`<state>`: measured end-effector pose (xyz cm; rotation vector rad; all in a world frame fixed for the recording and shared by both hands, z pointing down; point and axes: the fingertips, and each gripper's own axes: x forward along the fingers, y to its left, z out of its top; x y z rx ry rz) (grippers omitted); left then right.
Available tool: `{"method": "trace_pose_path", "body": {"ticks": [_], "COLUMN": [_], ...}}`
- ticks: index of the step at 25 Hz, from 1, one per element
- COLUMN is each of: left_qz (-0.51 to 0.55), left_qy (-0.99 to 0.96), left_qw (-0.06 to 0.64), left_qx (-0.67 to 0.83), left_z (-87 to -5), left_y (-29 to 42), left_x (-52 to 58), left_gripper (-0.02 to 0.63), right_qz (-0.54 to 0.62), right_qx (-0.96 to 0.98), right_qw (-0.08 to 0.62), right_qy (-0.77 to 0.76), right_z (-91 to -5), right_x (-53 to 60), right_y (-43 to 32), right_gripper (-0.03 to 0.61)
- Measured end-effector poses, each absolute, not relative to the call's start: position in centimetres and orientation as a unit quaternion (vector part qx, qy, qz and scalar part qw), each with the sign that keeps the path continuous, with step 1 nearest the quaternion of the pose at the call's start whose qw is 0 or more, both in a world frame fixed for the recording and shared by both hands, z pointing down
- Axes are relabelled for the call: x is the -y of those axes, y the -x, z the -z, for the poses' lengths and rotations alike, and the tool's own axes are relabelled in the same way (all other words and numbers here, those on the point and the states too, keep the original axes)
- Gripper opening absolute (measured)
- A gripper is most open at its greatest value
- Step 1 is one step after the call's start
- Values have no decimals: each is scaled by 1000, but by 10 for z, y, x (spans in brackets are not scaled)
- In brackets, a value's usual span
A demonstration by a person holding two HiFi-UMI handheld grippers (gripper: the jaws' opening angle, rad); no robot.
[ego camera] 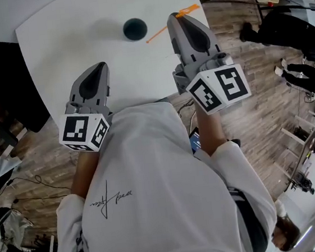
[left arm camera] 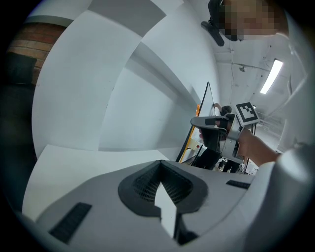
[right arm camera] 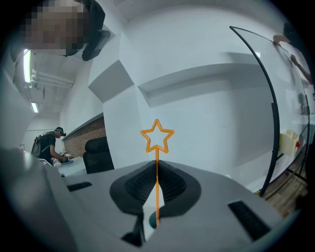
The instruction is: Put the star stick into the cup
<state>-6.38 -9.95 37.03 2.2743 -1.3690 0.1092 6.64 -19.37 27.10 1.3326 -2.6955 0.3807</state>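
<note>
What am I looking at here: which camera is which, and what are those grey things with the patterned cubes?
There is no robot here. A person holds two hand-held grippers, grey two-jaw tongs that carry marker cubes. The head view looks down from the person's head. The other two views come from cameras riding on each gripper, looking along its jaws. The right gripper is shut on the thin shaft of the orange star stick. The left gripper is shut and holds nothing. On the white table stands a dark cup; the stick is not yet in it.

White table [ego camera: 70, 53], wood floor [ego camera: 256, 100], white walls [right arm camera: 206, 123]
</note>
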Motion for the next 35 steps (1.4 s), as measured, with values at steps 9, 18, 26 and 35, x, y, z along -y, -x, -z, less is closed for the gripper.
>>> {"method": "trace_pose_path", "body": {"ticks": [9, 18, 26, 35], "left_qz": [-49, -52, -60, -64], "left_qy": [-830, -826, -825, -821], "left_qw": [251, 263, 279, 288], "left_qx": [496, 496, 487, 489], "left_z": [-380, -388, -397, -404], "left_y": [61, 65, 58, 57], "left_x": [109, 115, 116, 126], "left_gripper": [8, 8, 8, 8], "right_qz": [-138, -145, -160, -170], "right_qx": [888, 887, 884, 885], "right_qw": [60, 63, 67, 73], "right_qy": [-435, -434, -433, -427], "right_z": [-282, -290, -305, -317], "right_x": [209, 221, 229, 238], "right_y": [-62, -56, -54, -51], "right_gripper": [11, 11, 11, 11]}}
